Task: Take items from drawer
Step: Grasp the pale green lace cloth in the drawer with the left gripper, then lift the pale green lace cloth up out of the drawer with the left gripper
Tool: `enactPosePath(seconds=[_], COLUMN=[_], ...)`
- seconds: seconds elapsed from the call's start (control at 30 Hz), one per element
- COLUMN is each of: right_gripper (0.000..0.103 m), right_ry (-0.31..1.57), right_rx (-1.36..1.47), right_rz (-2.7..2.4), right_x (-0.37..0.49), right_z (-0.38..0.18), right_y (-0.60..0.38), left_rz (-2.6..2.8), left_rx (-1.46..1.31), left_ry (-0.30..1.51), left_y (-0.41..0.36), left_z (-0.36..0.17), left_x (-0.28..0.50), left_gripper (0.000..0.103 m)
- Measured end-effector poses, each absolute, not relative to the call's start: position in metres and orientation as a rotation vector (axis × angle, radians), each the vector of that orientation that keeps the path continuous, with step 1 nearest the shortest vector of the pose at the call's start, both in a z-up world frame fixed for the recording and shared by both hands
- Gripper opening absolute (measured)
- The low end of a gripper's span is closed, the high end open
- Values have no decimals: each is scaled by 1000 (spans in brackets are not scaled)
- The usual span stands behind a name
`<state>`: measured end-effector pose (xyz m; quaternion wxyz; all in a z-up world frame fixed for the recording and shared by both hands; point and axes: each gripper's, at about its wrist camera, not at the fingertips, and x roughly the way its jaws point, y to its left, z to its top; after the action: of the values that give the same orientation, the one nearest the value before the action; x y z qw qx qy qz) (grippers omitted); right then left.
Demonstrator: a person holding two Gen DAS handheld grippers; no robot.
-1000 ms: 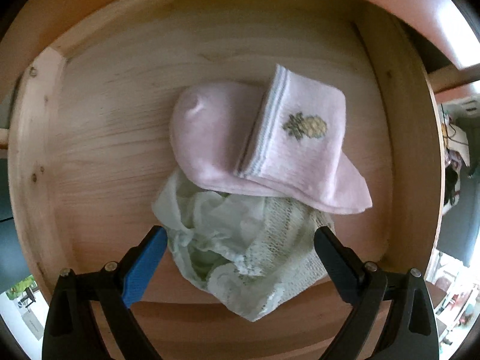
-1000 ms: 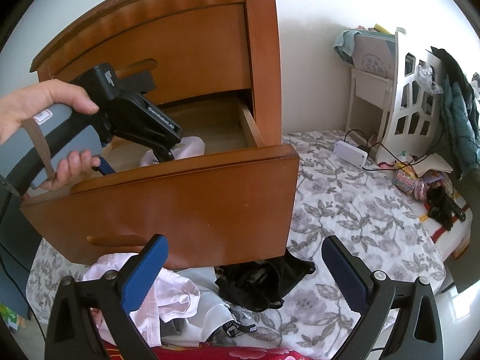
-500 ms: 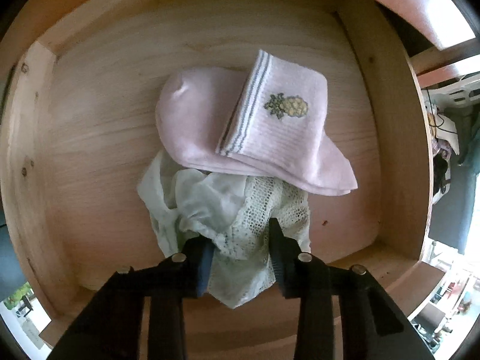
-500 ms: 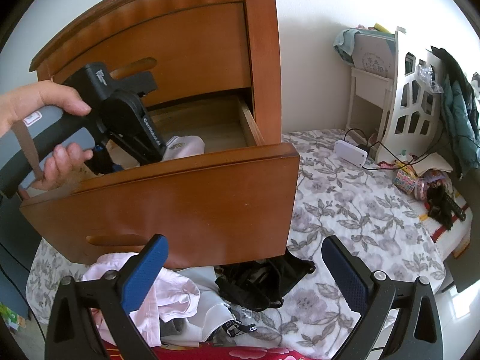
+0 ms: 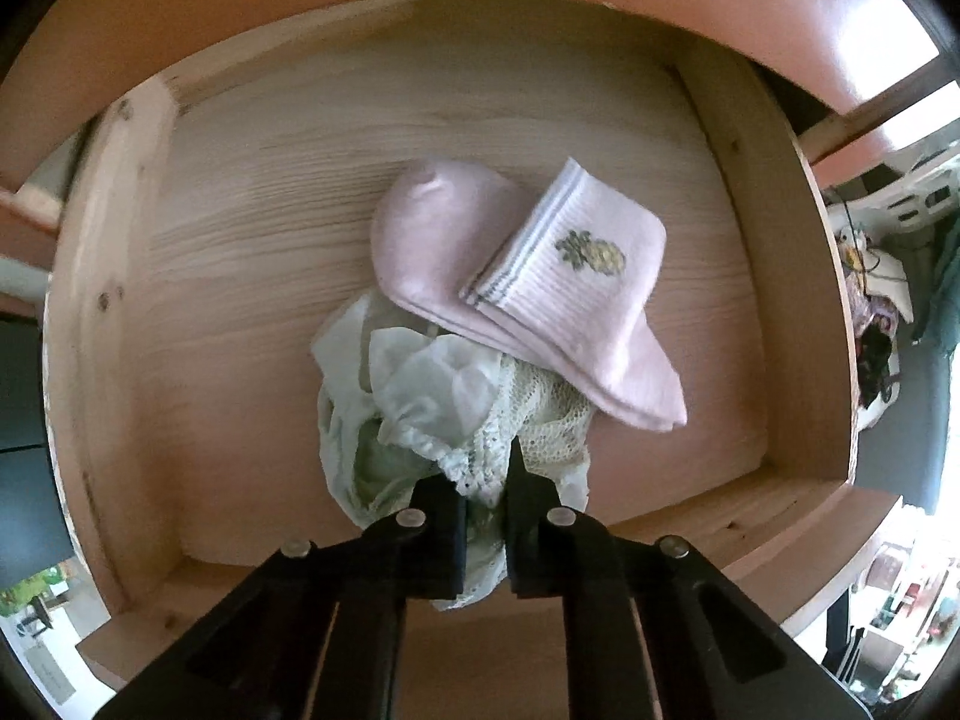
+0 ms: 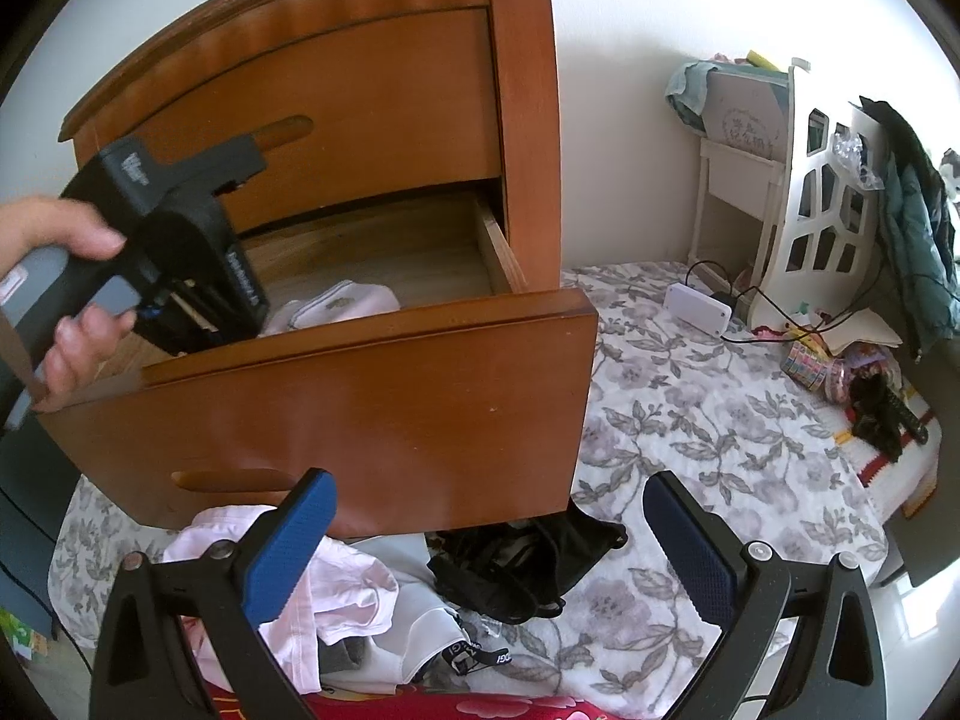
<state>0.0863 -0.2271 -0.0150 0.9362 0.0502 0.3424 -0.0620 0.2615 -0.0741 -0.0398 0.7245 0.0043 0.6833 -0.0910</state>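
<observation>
**A pinch on the lacy cloth in the drawer**

The left gripper (image 5: 486, 483) points straight down into the drawer (image 5: 798, 300). Its jaws have just been closing, and now they are squeezed tight on the near edge of the lacy cloth (image 5: 444, 402). The pale green cloth sits in the middle of the drawer, close to the front wall. The pink socks (image 5: 528, 282) lie just behind the cloth, and one end of them rests on top of it.

The right gripper (image 6: 486, 546) waits outside, in front of the drawer, with its jaws wide apart and nothing between them. Below it is a pile of clothes (image 6: 336, 594) on the flowery sheet (image 6: 690, 420).

What could go wrong? The pinch holds only a thin edge, so the cloth might slip out when lifted. The socks could ride up with the cloth and fall off.
</observation>
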Motion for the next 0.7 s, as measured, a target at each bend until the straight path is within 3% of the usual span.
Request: enactPosePath(seconds=[0.33, 0.7], right_gripper=[103, 103], right_ry=[692, 691], right_rx=[82, 60], right_rz=[-140, -154], right_x=[85, 86], right_z=[-13, -12], right_y=[-224, -221], left_rz=[-193, -244], left_rx=[-152, -356], left_ry=[1309, 975], left_y=[-46, -11], left_z=[-20, 30], left_x=[216, 167], left_gripper=[8, 8])
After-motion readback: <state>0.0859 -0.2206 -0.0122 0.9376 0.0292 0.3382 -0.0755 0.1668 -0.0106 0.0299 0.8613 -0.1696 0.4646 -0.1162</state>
